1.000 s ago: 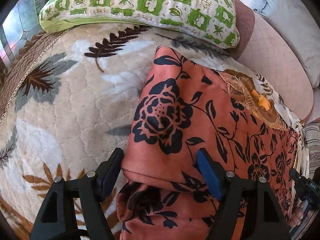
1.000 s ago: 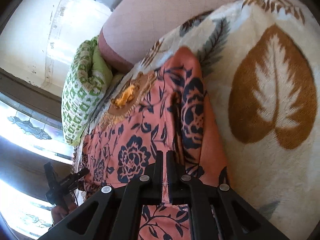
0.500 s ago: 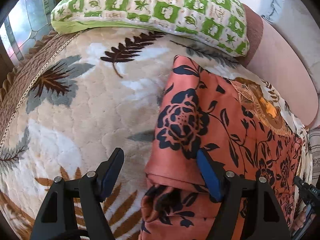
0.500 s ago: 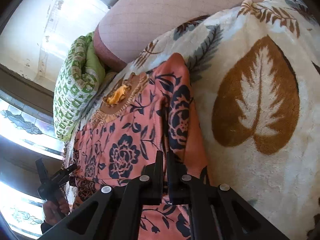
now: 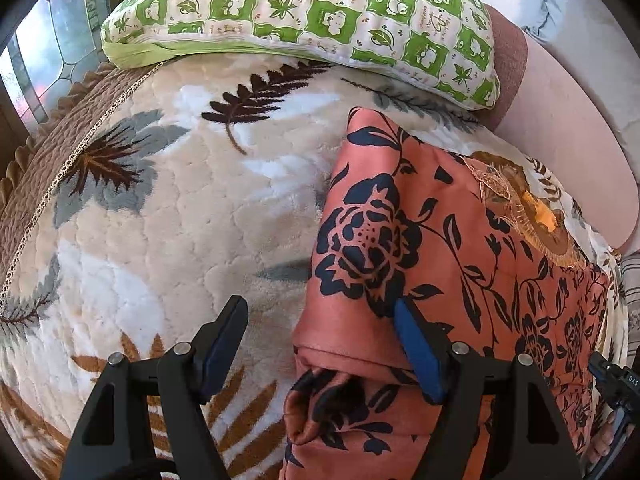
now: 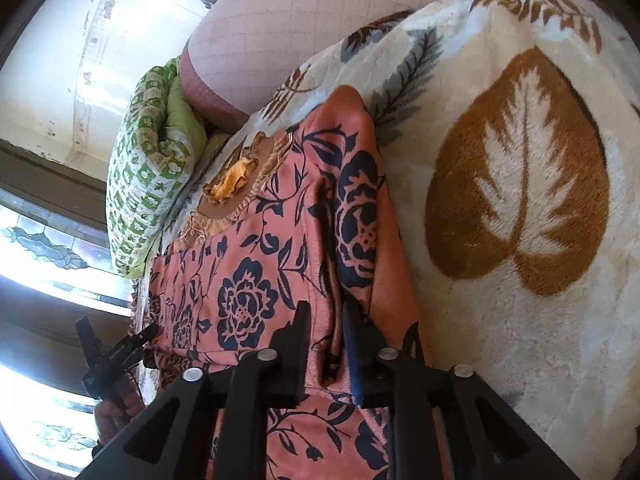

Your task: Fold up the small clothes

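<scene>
An orange garment with dark blue flowers [image 5: 440, 240] lies on the leaf-patterned blanket [image 5: 160, 220], its left side folded over and an embroidered brown neckline at the far end. My left gripper [image 5: 320, 332] is open and empty, straddling the garment's folded left edge. In the right wrist view the same garment [image 6: 248, 272] lies ahead. My right gripper [image 6: 326, 324] has its jaws slightly apart, with a ridge of the garment's right-hand fold still between the fingers.
A green and white patterned pillow [image 5: 300, 12] lies at the head of the bed, beside a pink quilted cushion [image 5: 568, 128]. A window with leaded glass [image 5: 44, 52] is at the far left. The blanket [image 6: 520, 184] spreads to the right of the garment.
My left gripper has slid left off the garment, which now sits further right in its view. My right gripper, shut on the fold before, has parted its jaws a little.
</scene>
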The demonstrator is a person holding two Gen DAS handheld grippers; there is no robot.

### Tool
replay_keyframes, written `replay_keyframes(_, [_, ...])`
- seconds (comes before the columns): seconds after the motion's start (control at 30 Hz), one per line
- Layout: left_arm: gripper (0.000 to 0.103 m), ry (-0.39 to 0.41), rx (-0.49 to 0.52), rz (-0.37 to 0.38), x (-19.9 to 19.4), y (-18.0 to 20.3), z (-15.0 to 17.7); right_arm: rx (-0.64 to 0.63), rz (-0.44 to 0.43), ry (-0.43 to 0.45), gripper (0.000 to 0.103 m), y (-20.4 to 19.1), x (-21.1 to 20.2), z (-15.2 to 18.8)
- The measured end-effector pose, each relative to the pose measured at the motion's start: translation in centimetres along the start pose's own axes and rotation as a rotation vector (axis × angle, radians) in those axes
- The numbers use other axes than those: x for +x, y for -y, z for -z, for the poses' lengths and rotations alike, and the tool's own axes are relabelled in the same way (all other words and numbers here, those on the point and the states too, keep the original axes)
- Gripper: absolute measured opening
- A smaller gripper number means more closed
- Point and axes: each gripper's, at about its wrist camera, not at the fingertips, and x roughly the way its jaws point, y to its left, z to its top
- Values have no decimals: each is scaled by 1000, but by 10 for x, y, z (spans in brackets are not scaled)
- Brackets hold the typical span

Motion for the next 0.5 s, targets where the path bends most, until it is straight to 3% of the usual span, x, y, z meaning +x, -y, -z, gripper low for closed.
replay_keyframes(0.23, [76, -2, 7, 1, 1, 1, 0, 22, -80, 11, 23, 0, 12, 4])
replay_keyframes(0.3, [76, -2, 3, 2, 1, 1, 0, -34, -50, 36, 19, -8, 13, 7])
replay_keyframes(0.33, [76, -1, 2, 3, 1, 1, 0, -74, -24, 58, 9, -15, 12, 9])
replay_keyframes(0.5, [76, 23, -4, 6, -6, 1, -2, -174, 42, 173, 7, -40, -12, 10])
